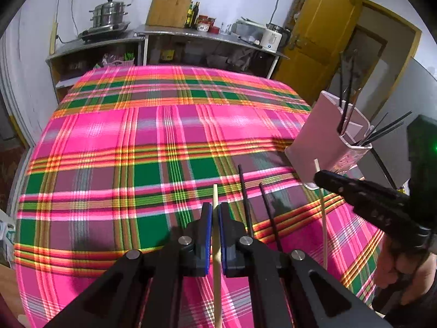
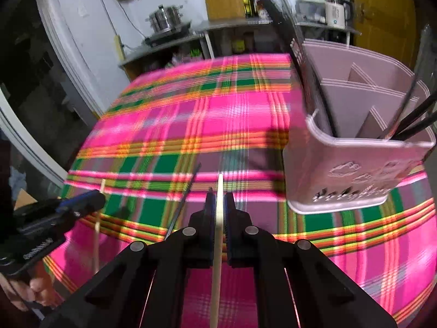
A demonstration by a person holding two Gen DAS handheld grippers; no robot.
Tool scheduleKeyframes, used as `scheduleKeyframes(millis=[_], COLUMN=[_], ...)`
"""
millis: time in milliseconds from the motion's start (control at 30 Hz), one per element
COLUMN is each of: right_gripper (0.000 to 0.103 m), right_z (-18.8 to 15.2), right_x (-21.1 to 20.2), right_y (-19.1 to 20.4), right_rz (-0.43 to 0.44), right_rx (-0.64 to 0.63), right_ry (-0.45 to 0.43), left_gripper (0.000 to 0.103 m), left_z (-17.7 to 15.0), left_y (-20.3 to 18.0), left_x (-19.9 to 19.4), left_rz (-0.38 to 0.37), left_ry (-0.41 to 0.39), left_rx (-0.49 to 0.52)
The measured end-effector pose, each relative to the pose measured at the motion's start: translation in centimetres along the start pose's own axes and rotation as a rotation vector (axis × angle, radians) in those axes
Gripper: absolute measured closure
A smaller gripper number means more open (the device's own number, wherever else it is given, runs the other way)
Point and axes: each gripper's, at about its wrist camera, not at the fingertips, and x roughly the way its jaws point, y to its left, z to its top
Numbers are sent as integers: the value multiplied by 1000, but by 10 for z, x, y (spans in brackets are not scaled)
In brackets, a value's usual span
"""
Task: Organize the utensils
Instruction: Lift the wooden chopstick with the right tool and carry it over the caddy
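My left gripper (image 1: 215, 207) is shut on a pale wooden chopstick (image 1: 216, 268) and holds it above the plaid tablecloth (image 1: 153, 142). My right gripper (image 2: 219, 198) is shut on another pale wooden chopstick (image 2: 217, 259). The right gripper also shows in the left wrist view (image 1: 319, 176), just below the pink utensil holder (image 1: 325, 142). The holder (image 2: 355, 164) has several compartments with black chopsticks (image 2: 415, 123) standing in one. Two black chopsticks (image 1: 247, 207) lie on the cloth right of my left gripper. The left gripper shows at the left of the right wrist view (image 2: 95, 199).
A metal shelf (image 1: 169, 34) stands behind the table with a steamer pot (image 1: 109, 13), a cutting board (image 1: 170, 4), bottles and a white kettle (image 1: 271, 38). A yellow door (image 1: 322, 38) is at the back right. The holder stands near the table's right edge.
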Motion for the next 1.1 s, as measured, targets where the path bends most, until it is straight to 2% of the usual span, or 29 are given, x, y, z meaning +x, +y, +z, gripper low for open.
scheduleKeyframes(millis=[333,700,1100], right_gripper=[97,97,97], right_z=[9,4,3], right_x=[-71,-107,-139], right_y=[13,18,2], right_rz=[28,46,23], right_rx=[-12,-18,-12], right_ry=[-142,-205,-250], left_gripper=[98,98,98], left_z=[21,37,53], left_y=[-18,-35,-78], left_x=[-48,-93,-92], left_rz=[-17,-70,-157], left_ry=[-97,-166,-140], left_rx=[44,70,143])
